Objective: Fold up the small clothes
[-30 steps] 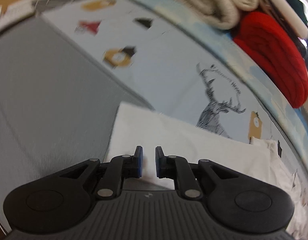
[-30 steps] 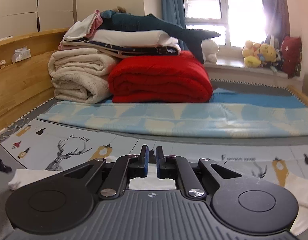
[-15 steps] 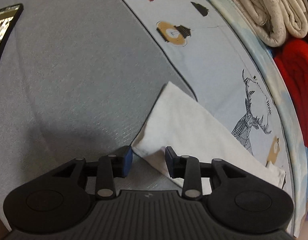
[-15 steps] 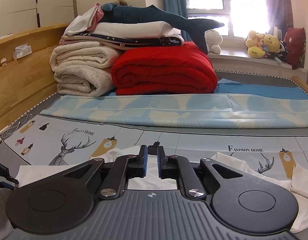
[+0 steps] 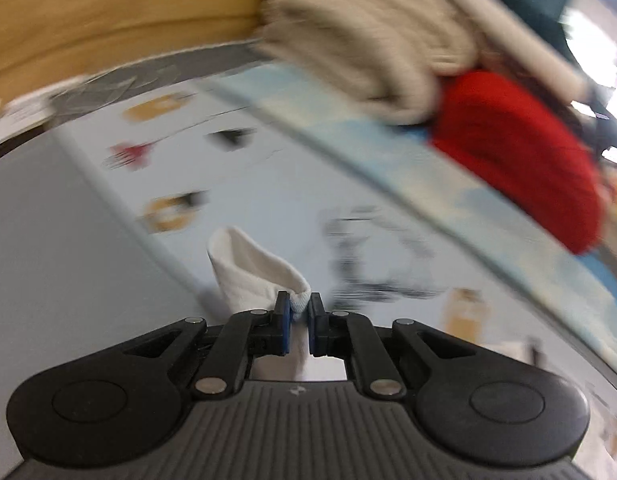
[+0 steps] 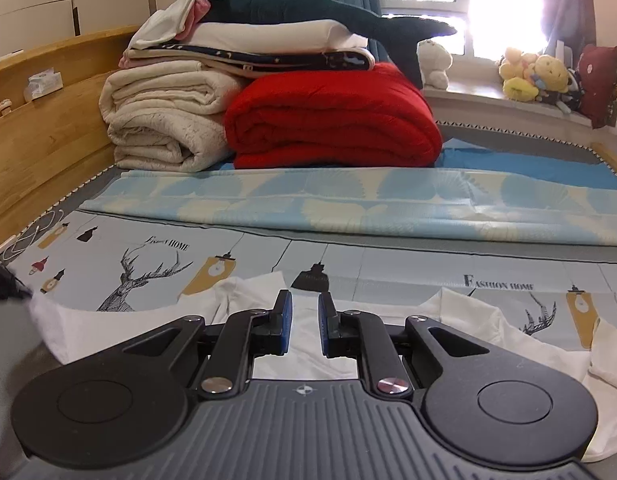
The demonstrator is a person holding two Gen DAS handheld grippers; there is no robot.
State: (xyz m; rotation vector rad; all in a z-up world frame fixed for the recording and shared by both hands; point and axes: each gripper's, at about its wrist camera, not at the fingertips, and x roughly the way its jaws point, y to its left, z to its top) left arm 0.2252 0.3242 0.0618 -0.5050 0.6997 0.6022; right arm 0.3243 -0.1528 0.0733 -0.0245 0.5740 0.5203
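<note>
A small white garment (image 6: 388, 320) lies spread on the printed bed sheet (image 6: 148, 256). In the left wrist view my left gripper (image 5: 299, 307) is shut on a corner of the white garment (image 5: 252, 272) and holds it lifted off the sheet; that view is motion-blurred. In the right wrist view my right gripper (image 6: 304, 312) hovers low over the garment's middle with a narrow gap between its pads and nothing in it. The lifted corner shows at the left edge of the right wrist view (image 6: 48, 320).
Folded cream blankets (image 6: 164, 120), a red quilt (image 6: 332, 116) and stacked bedding stand at the far side of the bed. A wooden bed frame (image 6: 40, 128) runs along the left. Plush toys (image 6: 532, 76) sit on the window sill. A light blue patterned cover (image 6: 348, 208) crosses the bed.
My left gripper has shut on the garment's corner and lifted it, swinging up. My right gripper has opened slightly and the white garment shows more in its view.
</note>
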